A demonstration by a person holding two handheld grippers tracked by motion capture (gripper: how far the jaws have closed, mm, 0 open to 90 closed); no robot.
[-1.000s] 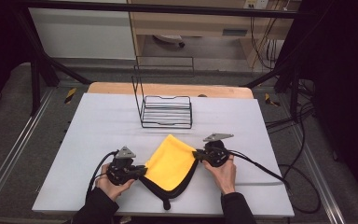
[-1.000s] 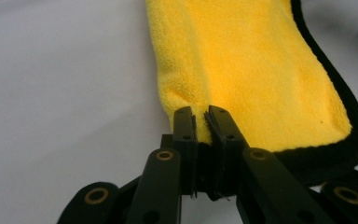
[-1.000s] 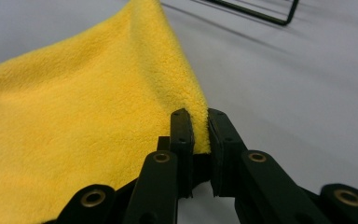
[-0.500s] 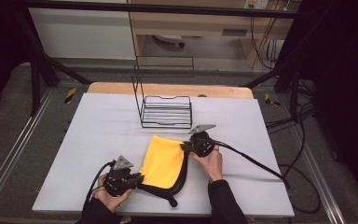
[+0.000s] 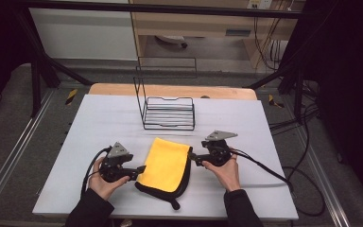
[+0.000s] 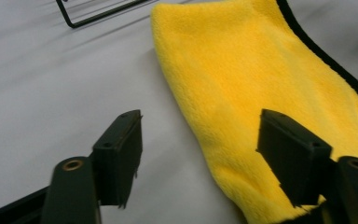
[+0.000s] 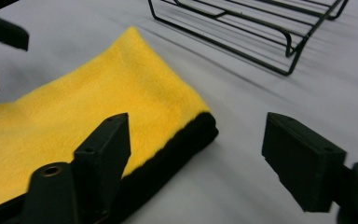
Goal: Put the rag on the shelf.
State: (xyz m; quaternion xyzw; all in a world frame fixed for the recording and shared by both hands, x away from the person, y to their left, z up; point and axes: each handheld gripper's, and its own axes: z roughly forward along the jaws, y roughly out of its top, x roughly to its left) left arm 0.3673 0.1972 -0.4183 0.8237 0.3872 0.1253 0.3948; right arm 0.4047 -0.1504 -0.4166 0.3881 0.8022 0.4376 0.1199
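A folded yellow cloth [image 5: 164, 162] with a black underside and black border lies flat on the white table, front centre. My left gripper [image 5: 141, 170] rests at the cloth's left edge. It is open, with one jaw over the yellow cloth [image 6: 261, 88] and the other over bare table. My right gripper [image 5: 193, 157] sits at the cloth's far right corner, also open. In the right gripper view, the cloth's black edge [image 7: 179, 140] lies by the inner jaw and nothing is between the fingers. Neither gripper holds the cloth.
A black wire rack [image 5: 168, 112] with a tall back frame stands behind the cloth at the table's middle, and its base [image 7: 261, 32] lies just beyond the cloth's corner. The white table top [image 5: 274, 189] ends in a wooden strip at the back. Cables trail from both grippers.
The cloth has turned from slanted to nearly square with the table. My right gripper pushed in toward its far corner, then drew back to the right. My left gripper shifted slightly.
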